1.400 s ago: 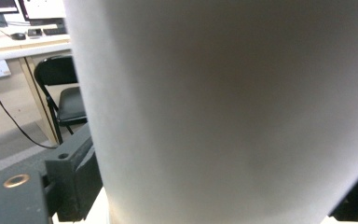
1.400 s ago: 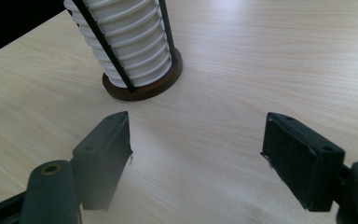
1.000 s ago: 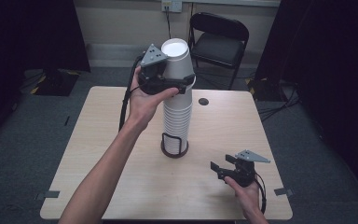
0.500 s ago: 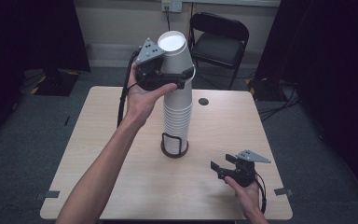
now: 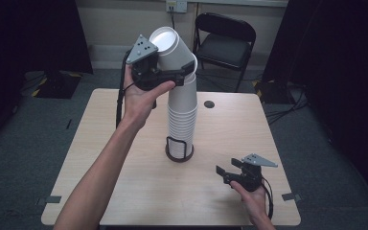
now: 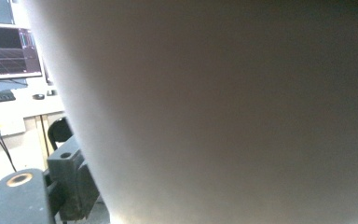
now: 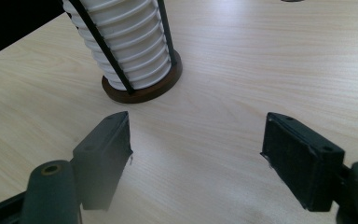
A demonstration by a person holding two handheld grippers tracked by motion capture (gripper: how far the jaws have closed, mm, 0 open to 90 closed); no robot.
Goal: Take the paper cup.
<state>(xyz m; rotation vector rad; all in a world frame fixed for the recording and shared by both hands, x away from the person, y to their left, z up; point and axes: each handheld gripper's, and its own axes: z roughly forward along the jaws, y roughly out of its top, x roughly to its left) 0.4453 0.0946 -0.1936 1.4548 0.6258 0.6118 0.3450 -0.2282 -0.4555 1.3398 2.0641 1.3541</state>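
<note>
The left gripper (image 5: 184,73) grips the top cup (image 5: 172,50), tilted atop the stack (image 5: 182,115); next lift it clear, while the right gripper (image 5: 225,173) waits open.

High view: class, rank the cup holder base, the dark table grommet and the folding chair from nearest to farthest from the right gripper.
From the right gripper:
1. Cup holder base, mid-table, up-left.
2. Dark table grommet, near the far edge.
3. Folding chair, beyond the table.
</note>
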